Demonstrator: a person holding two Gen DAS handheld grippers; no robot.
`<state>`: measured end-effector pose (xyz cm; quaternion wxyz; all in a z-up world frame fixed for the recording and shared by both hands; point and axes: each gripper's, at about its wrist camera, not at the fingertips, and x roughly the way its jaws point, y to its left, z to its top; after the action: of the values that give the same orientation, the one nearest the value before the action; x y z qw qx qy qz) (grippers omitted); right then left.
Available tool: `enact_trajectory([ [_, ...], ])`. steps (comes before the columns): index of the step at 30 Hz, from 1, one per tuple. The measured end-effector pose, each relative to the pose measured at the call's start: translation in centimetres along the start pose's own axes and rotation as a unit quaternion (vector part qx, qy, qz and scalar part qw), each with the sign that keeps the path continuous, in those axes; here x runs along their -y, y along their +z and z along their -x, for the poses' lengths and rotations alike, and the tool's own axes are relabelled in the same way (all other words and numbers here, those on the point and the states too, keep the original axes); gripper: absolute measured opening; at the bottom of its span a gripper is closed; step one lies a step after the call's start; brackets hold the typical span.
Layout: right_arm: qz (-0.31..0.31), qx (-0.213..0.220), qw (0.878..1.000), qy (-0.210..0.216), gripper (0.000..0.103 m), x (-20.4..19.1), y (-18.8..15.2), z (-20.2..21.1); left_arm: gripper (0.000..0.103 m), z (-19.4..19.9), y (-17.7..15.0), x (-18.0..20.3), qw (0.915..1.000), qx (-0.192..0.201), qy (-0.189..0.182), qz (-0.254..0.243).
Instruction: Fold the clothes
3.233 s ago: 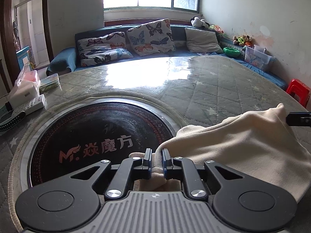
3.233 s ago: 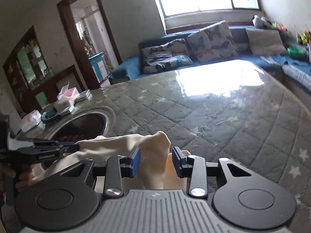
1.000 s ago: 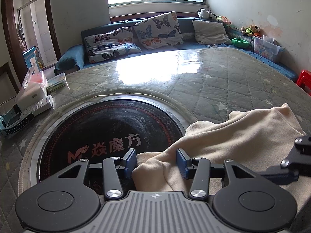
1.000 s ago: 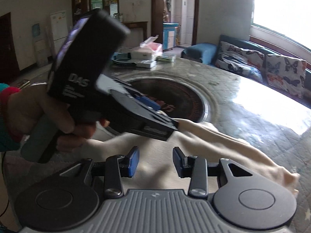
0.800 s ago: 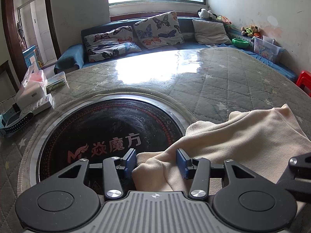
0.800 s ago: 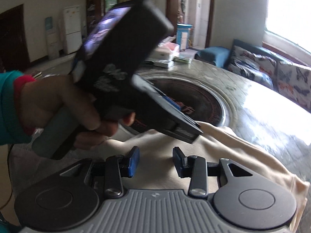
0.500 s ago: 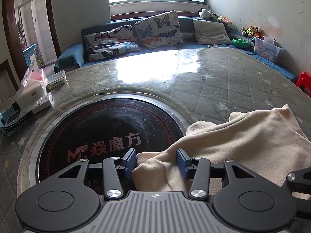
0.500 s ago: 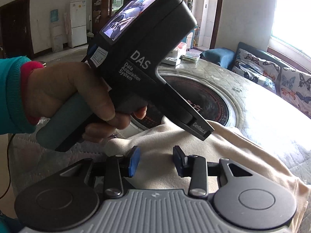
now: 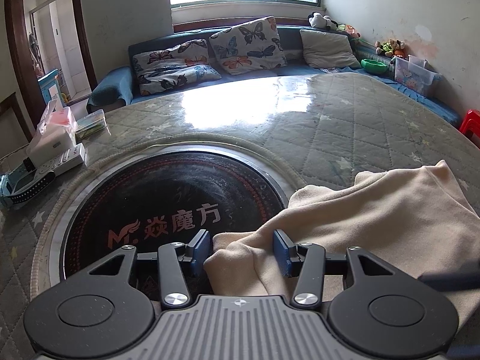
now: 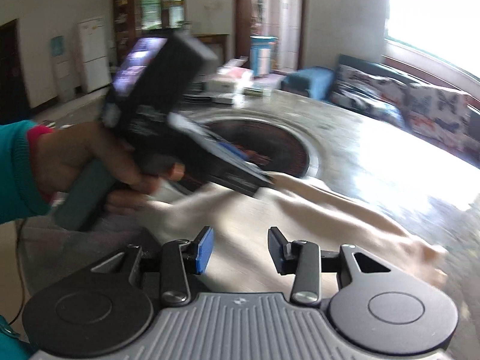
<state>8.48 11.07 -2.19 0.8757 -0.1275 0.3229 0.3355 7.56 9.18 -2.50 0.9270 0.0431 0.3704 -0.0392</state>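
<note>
A cream garment (image 9: pixel 390 219) lies bunched on the round quilted table (image 9: pixel 345 126), with one edge over the black hotplate (image 9: pixel 168 204). My left gripper (image 9: pixel 240 250) is open. A folded corner of the garment lies loose between its blue pads (image 9: pixel 199 247), which do not press on it. In the blurred right wrist view, my right gripper (image 10: pixel 240 250) hovers over the garment (image 10: pixel 315 219) with its jaws opening and nothing between them. There a hand (image 10: pixel 90 156) holds the left gripper (image 10: pixel 258 177), whose tip rests at the garment's far edge.
A tissue pack, a white remote (image 9: pixel 66 162) and a blue watch sit at the table's left edge. A sofa with butterfly pillows (image 9: pixel 246 48) runs behind the table. A red stool (image 9: pixel 471 123) stands at the right. A teal sleeve (image 10: pixel 15 174) fills the left of the right wrist view.
Since the oldest frames both grippers have let go of the garment, which now lies on the table. In the last second the right gripper swung sideways and its view blurred. The left one stayed still.
</note>
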Motion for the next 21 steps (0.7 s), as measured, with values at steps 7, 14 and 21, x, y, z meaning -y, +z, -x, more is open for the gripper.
enact_trajectory([
  [7,-0.054,-0.011,0.996,-0.068,0.043,3.6,-2.1,2.5,0.052,1.0,-0.1,0.1,1.0000,0.005,0.001,-0.001],
  [14,-0.092,-0.009,0.990,-0.107,0.044,6.6,-4.6,4.2,0.054,2.4,-0.5,0.2,1.0000,0.008,0.004,-0.001],
  [21,-0.099,-0.004,0.988,-0.119,0.044,6.8,-5.5,4.8,0.056,4.8,-1.7,0.3,0.9999,0.012,0.008,0.001],
])
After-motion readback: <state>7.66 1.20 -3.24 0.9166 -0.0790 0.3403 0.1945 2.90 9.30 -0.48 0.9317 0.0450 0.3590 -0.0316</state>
